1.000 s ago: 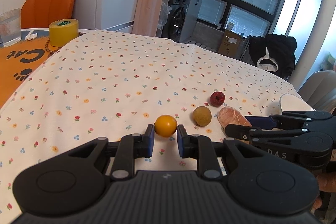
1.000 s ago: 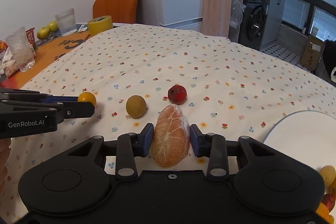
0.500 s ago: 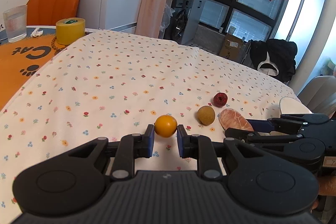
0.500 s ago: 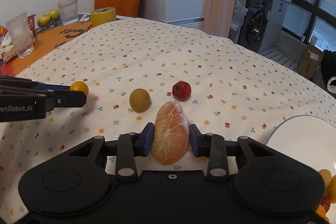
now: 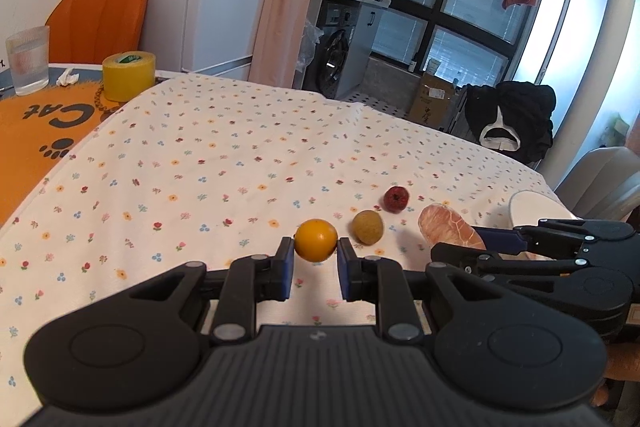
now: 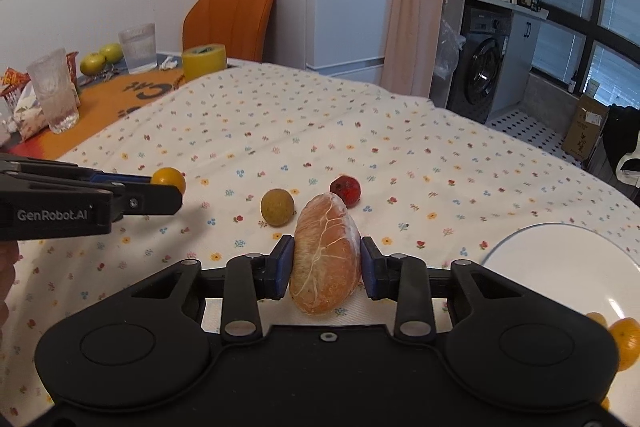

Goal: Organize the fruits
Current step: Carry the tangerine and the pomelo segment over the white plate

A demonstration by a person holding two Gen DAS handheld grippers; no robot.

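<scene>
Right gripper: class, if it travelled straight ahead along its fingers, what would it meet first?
Carrying the peeled citrus segment, the right gripper would probably reach the red fruit first; the brownish fruit sits slightly left. Depth is uncertain.

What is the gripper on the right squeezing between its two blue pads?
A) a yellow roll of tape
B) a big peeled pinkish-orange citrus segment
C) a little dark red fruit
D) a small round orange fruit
B: in the right wrist view the right gripper has both pads pressed against the big peeled pinkish-orange citrus segment, held above the flowered tablecloth.
</scene>
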